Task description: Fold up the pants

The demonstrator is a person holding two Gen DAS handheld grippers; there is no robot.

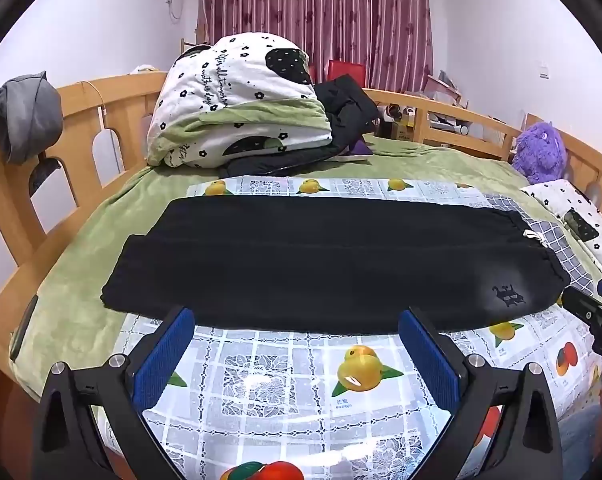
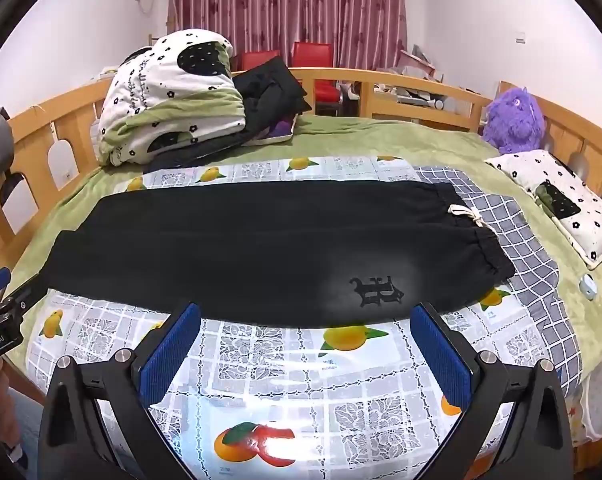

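Note:
Black pants lie flat on a fruit-print plastic cloth on the bed, folded lengthwise, waistband with white drawstring to the right, leg cuffs to the left. They also show in the right wrist view. My left gripper is open and empty, its blue pads just short of the pants' near edge. My right gripper is open and empty, near the same edge by the printed logo. Each gripper shows at the other view's edge.
A folded quilt pile and dark clothes sit at the back of the bed. A purple plush toy and a pillow lie at the right. A checked cloth lies under the waistband. Wooden rails surround the bed.

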